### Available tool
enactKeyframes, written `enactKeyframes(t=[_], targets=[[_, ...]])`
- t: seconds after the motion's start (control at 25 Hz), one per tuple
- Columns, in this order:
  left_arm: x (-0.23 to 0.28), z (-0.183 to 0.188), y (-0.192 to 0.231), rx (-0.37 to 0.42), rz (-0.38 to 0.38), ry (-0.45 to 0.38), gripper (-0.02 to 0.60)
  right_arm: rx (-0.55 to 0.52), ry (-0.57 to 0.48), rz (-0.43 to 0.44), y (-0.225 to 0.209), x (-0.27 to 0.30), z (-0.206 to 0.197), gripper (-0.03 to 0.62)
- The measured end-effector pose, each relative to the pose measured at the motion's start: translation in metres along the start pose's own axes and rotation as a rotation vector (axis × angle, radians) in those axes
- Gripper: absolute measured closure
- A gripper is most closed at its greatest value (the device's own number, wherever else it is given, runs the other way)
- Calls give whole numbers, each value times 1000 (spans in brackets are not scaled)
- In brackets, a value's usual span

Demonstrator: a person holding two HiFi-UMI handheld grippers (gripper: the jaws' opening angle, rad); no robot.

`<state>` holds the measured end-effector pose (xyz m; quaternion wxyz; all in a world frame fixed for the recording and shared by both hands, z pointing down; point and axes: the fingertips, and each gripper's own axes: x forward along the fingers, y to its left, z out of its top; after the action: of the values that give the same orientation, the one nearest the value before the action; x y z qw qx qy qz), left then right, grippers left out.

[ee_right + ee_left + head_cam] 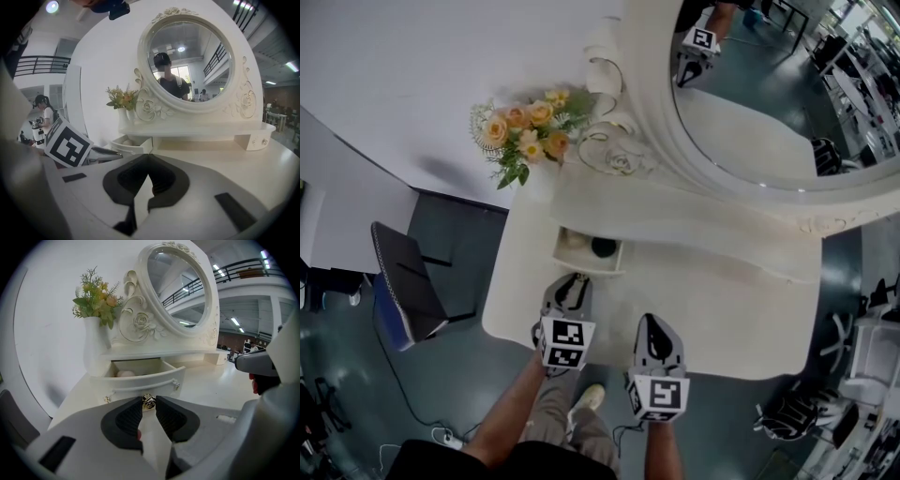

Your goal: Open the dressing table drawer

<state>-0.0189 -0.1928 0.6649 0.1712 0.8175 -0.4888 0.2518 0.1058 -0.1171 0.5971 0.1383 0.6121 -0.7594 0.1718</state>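
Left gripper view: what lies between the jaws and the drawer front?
The drawer's small gold knob, pinched between the left gripper's jaw tips; nothing else lies there. The left gripper view shows it.

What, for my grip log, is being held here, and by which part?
The left gripper pinches the drawer's small gold knob between its jaw tips. The right gripper, jaws together, holds nothing.
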Motion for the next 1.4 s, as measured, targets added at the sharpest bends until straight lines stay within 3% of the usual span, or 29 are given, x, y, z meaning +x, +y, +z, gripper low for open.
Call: enactKeyframes(t=[0.4, 0.68, 1.4], targets=[[-4, 3, -1, 8, -11, 0, 488, -8, -14, -16, -2, -7, 8, 595], [-28, 22, -2, 16, 2, -43, 488, -20, -42, -30, 2, -25, 23, 595], [-165, 90, -17, 56, -20, -221, 489, -81, -180, -40, 30, -99, 91, 595]])
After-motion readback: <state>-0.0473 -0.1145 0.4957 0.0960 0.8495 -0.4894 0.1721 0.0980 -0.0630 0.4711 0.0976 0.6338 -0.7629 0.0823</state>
